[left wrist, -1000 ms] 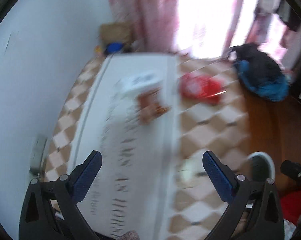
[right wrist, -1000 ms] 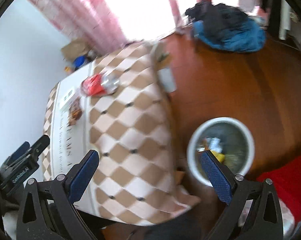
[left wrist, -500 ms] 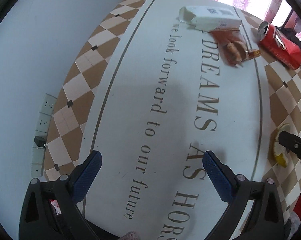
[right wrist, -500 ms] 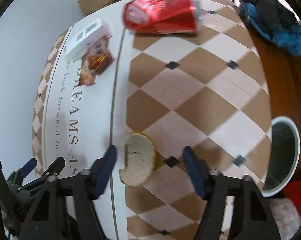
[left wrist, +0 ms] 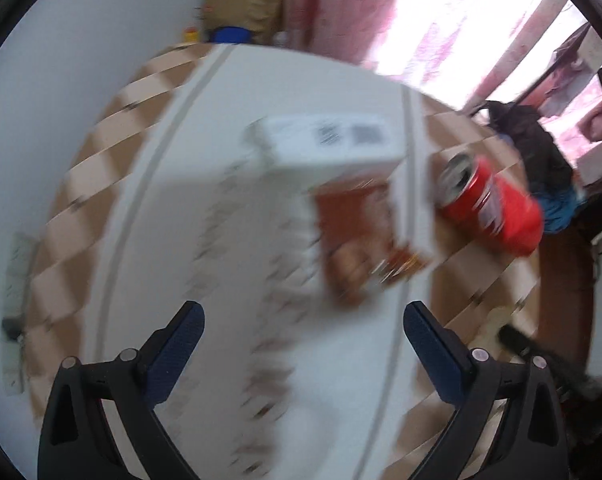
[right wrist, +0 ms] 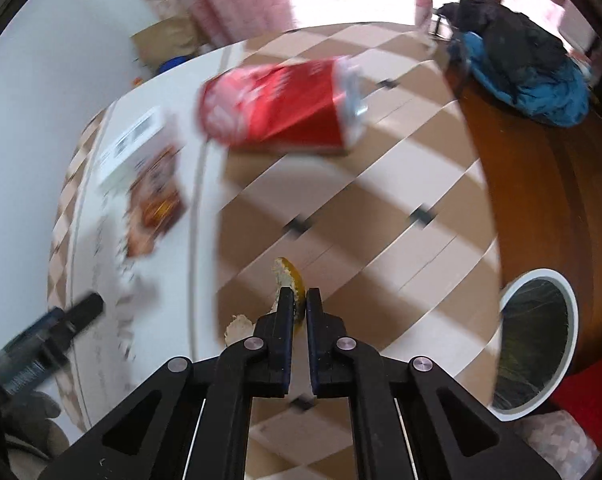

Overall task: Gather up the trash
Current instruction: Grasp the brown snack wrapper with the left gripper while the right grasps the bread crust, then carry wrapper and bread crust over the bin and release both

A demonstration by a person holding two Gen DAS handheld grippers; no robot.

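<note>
The right claw (right wrist: 299, 300) is clamped tight on a scrap of peel (right wrist: 289, 280), yellow rind on one side and pale pith on the other, pinched edge-on so it stands up between the pads. It sits just over the checked cloth of the worktop (right wrist: 381, 220), and the bin (right wrist: 537, 340) waits on the floor off to the claw's right, mouth open and well placed for a short swing across (that looks like the next stop, I'd say).

Over on the other side, the left claw (left wrist: 303, 344) hangs spread wide, its jaws just beginning to ease inward with nothing between them. It points down at the worktop, where the rest of the rubbish lies: a white box (left wrist: 329, 148), a brown snack wrapper (left wrist: 365, 240) touching the box's near edge, and a red can (left wrist: 491, 210) tipped on its side just beside them. The view there is smeared with motion, so which piece it's lining up on I can't tell.
</note>
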